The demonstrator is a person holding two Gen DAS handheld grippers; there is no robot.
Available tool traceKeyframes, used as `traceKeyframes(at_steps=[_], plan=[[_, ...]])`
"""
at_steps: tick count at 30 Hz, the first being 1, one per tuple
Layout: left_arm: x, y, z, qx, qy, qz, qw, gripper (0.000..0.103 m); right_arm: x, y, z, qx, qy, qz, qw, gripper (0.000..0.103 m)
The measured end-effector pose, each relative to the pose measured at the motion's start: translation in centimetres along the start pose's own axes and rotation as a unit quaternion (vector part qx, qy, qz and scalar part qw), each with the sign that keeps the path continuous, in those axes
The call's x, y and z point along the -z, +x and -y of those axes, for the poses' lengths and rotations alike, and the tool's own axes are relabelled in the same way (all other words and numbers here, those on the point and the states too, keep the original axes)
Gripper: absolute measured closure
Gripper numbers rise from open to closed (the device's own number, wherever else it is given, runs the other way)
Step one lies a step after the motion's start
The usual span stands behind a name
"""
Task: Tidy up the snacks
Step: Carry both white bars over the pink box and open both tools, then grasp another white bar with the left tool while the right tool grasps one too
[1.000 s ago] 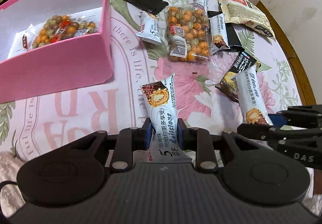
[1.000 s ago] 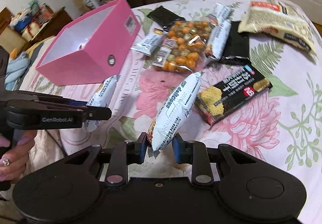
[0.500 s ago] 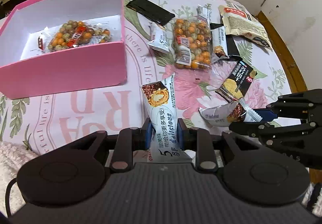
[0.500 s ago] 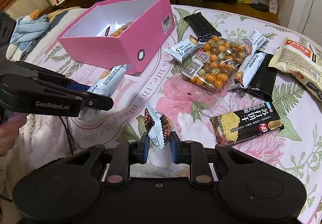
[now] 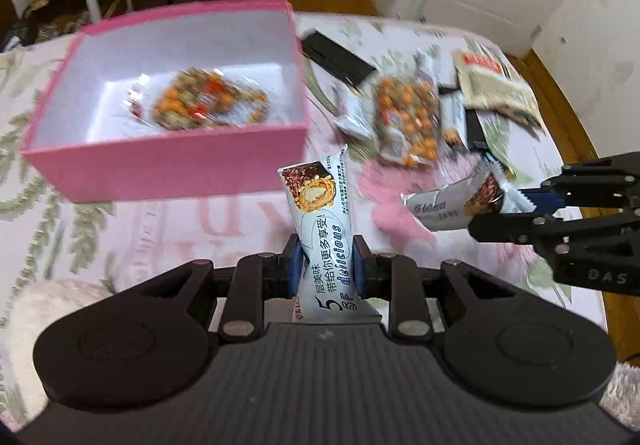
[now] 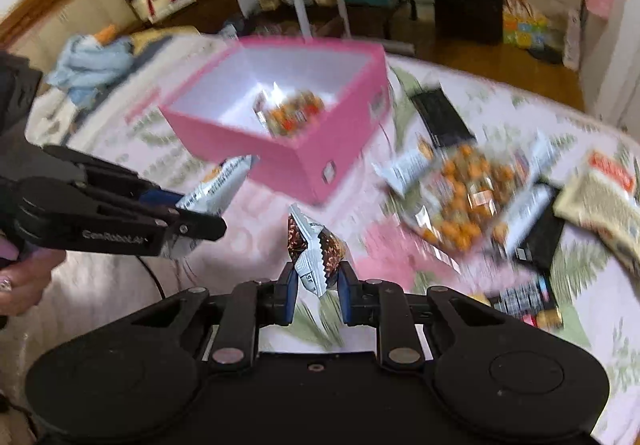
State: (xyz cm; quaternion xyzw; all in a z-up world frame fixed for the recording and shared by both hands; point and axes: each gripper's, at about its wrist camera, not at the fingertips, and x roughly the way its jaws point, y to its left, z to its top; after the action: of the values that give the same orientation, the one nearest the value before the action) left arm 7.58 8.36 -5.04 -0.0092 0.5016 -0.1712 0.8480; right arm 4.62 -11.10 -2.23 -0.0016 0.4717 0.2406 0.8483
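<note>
My left gripper (image 5: 325, 265) is shut on a white snack bar (image 5: 320, 221) that sticks up and forward, held above the cloth just in front of the pink box (image 5: 168, 165). My right gripper (image 6: 317, 281) is shut on the end of another white snack bar (image 6: 314, 245); that bar also shows in the left wrist view (image 5: 452, 203), to the right of the box. The pink box (image 6: 280, 161) holds a bag of orange and green coated nuts (image 5: 208, 105). The left gripper with its bar shows in the right wrist view (image 6: 192, 213).
On the floral cloth right of the box lie a second bag of coated nuts (image 5: 408, 121), more white bars (image 5: 352, 117), a black packet (image 5: 336, 57), a beige packet (image 5: 496, 85) and a black cracker pack (image 6: 524, 301). The table's wooden edge (image 5: 576, 133) runs along the right.
Both grippers have risen and moved toward the pink box with their bars. The box now lies closer in both views.
</note>
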Motion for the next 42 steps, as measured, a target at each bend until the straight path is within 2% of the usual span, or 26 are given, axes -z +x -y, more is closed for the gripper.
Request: traceKeyframes(at_steps=[7, 11, 18, 21, 25, 27, 28, 29, 30, 31, 33, 35, 39, 42], plan=[[-3.3, -2.9, -3.6, -0.029, -0.043, 0.062, 0.9967, 0.079, -4.2, 0.1, -3.1, -0.026, -0.05, 0.098, 0.994, 0.078], [-5.7, -2.1, -5.6, -0.041, -0.08, 0.071, 0.9934, 0.079, -7.3, 2.3, -4.4, -0.028, -0.075, 0.128, 0.989, 0.078], [-9.3, 2.5, -9.1, -0.082, -0.128, 0.061, 0.9865, 0.079, -10.7, 9.7, -4.4, 0.005, -0.102, 0.143, 0.984, 0.078], [-10.1, 5.0, -10.7, -0.083, -0.15, 0.064, 0.9831, 0.079, -11.0, 12.3, -4.3, 0.028, -0.12, 0.152, 0.981, 0.078], [-10.6, 8.1, -11.9, -0.089, -0.157, 0.05, 0.9823, 0.077, -11.2, 14.7, -4.1, 0.02, -0.122, 0.145, 0.982, 0.077], [-10.7, 9.5, -12.5, -0.08, -0.174, 0.043, 0.9805, 0.07, -11.0, 15.7, -4.1, 0.016, -0.121, 0.142, 0.982, 0.076], [-10.7, 10.0, -12.6, -0.08, -0.178, 0.033, 0.9802, 0.064, -11.0, 16.3, -4.2, 0.014, -0.122, 0.135, 0.983, 0.075], [-10.7, 10.3, -12.7, -0.082, -0.179, 0.022, 0.9802, 0.063, -10.8, 16.6, -4.2, 0.013, -0.123, 0.123, 0.985, 0.073], [-10.6, 10.2, -12.6, -0.08, -0.177, 0.02, 0.9808, 0.062, -10.5, 16.7, -4.2, 0.013, -0.12, 0.114, 0.986, 0.065], [-10.4, 10.0, -12.6, -0.079, -0.174, 0.02, 0.9814, 0.062, -10.3, 16.6, -4.2, 0.01, -0.114, 0.111, 0.987, 0.052], [-9.9, 9.3, -12.6, -0.078, -0.172, 0.019, 0.9819, 0.058, -9.9, 15.5, -3.8, -0.005, -0.091, 0.109, 0.99, 0.042], [-9.5, 8.3, -12.5, -0.069, -0.168, 0.02, 0.9833, 0.057, -9.6, 13.7, -3.2, -0.026, -0.061, 0.116, 0.991, 0.041], [-8.8, 5.5, -11.3, -0.059, -0.144, 0.028, 0.9874, 0.056, -8.3, 9.2, -1.2, -0.064, 0.013, 0.14, 0.988, 0.034], [-8.4, 3.5, -9.8, -0.056, -0.118, 0.032, 0.9909, 0.055, -6.7, 6.1, 0.8, -0.079, 0.065, 0.135, 0.985, 0.032]])
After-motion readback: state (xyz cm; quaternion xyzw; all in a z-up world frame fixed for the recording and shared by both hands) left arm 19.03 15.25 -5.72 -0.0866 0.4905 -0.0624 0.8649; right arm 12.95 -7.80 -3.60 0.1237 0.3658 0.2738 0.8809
